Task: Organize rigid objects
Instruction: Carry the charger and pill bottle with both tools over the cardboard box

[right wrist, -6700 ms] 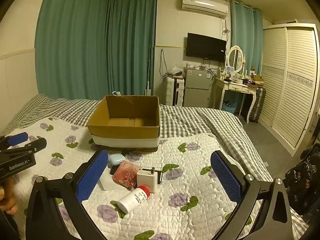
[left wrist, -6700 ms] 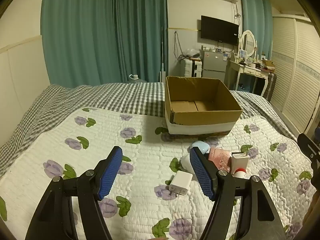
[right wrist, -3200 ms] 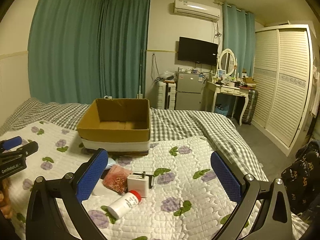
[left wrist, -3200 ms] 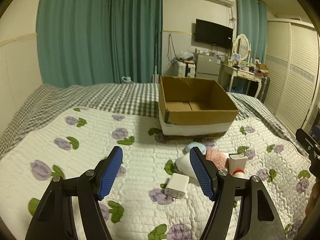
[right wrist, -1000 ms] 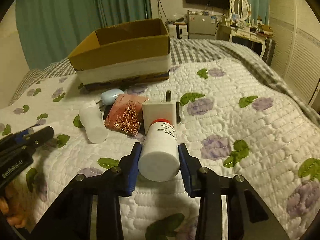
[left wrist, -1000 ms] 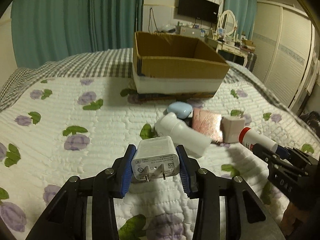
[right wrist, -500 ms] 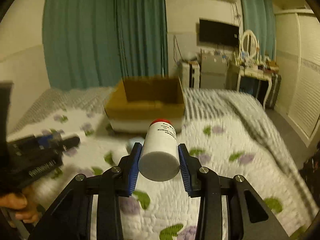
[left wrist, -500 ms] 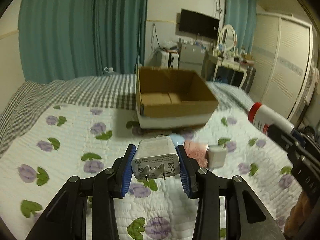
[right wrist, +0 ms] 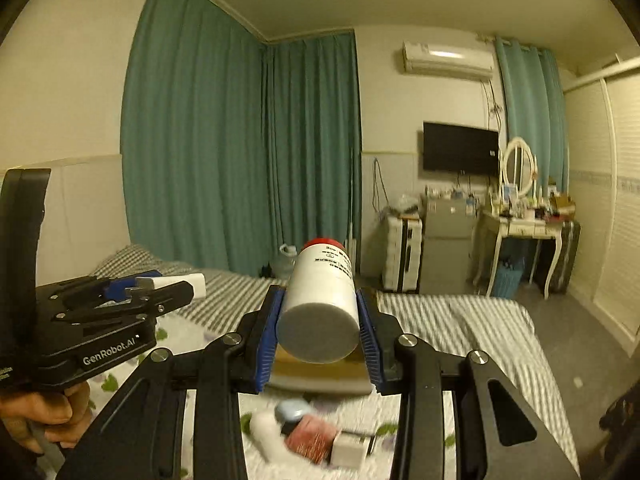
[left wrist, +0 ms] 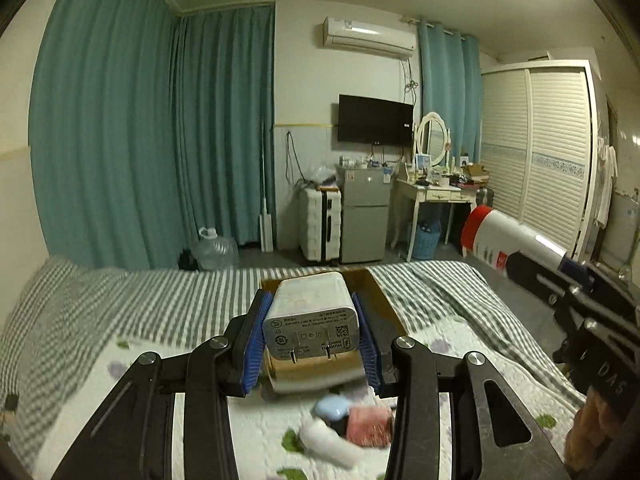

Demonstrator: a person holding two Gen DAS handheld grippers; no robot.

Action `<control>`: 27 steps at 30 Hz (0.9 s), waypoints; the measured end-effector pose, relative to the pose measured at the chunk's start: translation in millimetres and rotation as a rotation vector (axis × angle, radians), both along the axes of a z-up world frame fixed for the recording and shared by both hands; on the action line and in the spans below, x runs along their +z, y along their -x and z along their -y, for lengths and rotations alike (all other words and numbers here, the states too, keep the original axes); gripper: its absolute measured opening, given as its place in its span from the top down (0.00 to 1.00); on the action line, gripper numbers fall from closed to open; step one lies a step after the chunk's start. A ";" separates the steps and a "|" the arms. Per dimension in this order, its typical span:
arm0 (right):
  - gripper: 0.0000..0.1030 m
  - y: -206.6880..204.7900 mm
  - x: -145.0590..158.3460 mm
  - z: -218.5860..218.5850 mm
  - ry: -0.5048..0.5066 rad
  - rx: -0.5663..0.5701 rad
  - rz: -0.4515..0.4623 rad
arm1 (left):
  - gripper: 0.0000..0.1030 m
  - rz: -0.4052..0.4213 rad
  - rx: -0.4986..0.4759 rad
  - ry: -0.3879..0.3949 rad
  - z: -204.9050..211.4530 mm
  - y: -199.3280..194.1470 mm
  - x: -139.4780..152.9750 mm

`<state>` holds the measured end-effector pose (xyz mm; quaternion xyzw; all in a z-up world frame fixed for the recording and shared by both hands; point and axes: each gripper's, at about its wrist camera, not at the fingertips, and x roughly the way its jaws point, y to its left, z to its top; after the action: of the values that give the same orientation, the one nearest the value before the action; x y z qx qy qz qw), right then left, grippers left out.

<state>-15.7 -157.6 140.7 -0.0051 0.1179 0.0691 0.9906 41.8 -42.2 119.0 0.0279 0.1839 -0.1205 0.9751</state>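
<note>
My left gripper (left wrist: 312, 340) is shut on a white charger plug (left wrist: 310, 320), held high over the bed, prongs toward the camera. My right gripper (right wrist: 318, 332) is shut on a white bottle with a red cap (right wrist: 320, 300); the bottle also shows in the left wrist view (left wrist: 504, 240). The cardboard box (left wrist: 382, 296) lies behind and below the charger, mostly hidden. On the quilt below lie a white bottle (left wrist: 332, 446), a light blue case (left wrist: 332, 406), a pink packet (left wrist: 368, 426) and a white cube adapter (right wrist: 350, 450).
The bed has a floral quilt (left wrist: 256, 432) and a checked blanket (left wrist: 120, 300). Beyond it stand a water jug (left wrist: 214, 250), a white suitcase (left wrist: 320, 222), a small fridge (left wrist: 364, 216) and a dressing table (left wrist: 432, 196). The left gripper body shows at the left of the right wrist view (right wrist: 100, 320).
Both grippers closed on their objects about a second ago and have since lifted them well above the quilt. The views now tilt up toward the room, with the box low and partly hidden.
</note>
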 end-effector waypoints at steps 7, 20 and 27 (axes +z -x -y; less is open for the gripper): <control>0.65 -43.5 6.2 4.2 0.026 -0.016 0.020 | 0.60 0.001 0.033 -0.003 0.0 -50.5 -5.0; 0.65 -180.9 -62.1 21.6 0.008 0.007 -0.150 | 0.60 -0.176 0.043 0.000 4.4 -172.6 -80.1; 0.65 -230.8 -119.4 13.1 0.050 0.053 -0.281 | 0.60 -0.248 0.027 -0.046 23.4 -210.4 -130.9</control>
<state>215.1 -170.7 21.3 -0.0233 0.2571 0.0924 0.9617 252.3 -65.6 -12.0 0.0324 0.3059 -0.1057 0.9456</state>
